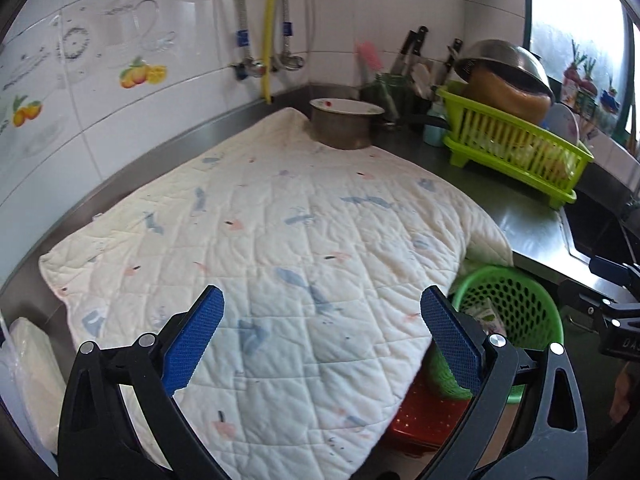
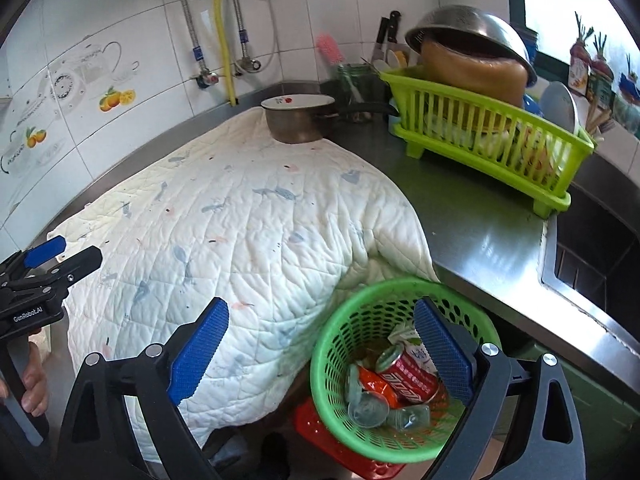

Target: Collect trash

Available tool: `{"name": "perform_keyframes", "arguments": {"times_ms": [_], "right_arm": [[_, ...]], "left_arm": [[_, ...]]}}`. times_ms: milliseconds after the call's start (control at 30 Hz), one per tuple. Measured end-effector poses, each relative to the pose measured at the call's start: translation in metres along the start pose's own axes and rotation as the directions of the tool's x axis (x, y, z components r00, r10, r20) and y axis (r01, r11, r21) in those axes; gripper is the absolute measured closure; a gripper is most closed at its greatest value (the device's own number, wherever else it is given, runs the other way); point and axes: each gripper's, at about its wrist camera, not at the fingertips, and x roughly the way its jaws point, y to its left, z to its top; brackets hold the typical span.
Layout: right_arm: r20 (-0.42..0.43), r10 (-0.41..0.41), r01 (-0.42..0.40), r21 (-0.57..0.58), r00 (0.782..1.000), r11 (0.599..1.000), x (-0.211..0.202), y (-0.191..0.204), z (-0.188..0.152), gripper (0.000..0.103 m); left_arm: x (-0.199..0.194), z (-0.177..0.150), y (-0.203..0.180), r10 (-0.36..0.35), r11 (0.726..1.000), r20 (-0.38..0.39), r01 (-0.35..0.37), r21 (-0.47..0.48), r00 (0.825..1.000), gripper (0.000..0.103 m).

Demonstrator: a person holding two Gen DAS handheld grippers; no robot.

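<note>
Trash [image 2: 394, 380] sat heaped in green basket [image 2: 340, 344], cans partly hidden behind right gripper [image 2: 320, 354], left gripper [image 1: 322, 342] over quilt [image 1: 280, 220], both wide apart, empty.

Green perforated basket [image 2: 404, 368], round, upright, stands below the counter edge, resting on a red perforated crate [image 2: 340, 440]. Inside: one red can [image 2: 408, 376] lying on its side, dented; a crushed clear plastic bottle [image 2: 384, 408] beside it; a white-and-green carton [image 2: 416, 344] behind the can. In the left wrist view the basket [image 1: 508, 312] shows partly, contents unclear.
</note>
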Motion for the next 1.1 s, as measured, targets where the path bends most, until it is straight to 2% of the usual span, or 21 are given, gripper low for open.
{"name": "perform_keyframes", "arguments": {"times_ms": [233, 467, 1100], "right_arm": [[0.042, 0.002, 0.000, -0.030, 0.999, 1.000, -0.005, 0.021, 0.004, 0.012], [0.049, 0.000, 0.002, -0.042, 0.999, 0.999, -0.007, 0.025, 0.006, 0.011], [0.092, -0.008, 0.012, -0.041, 0.996, 0.999, -0.025, 0.024, 0.010, 0.011]], "left_arm": [[-0.020, 0.002, 0.025, 0.057, 0.994, 0.043, -0.053, -0.092, 0.997, 0.006], [-0.028, 0.001, 0.031, 0.095, 0.990, 0.059, -0.088, -0.110, 0.994, 0.005], [-0.040, 0.002, 0.023, 0.114, 0.992, 0.101, -0.108, -0.067, 0.988, 0.005]]}}
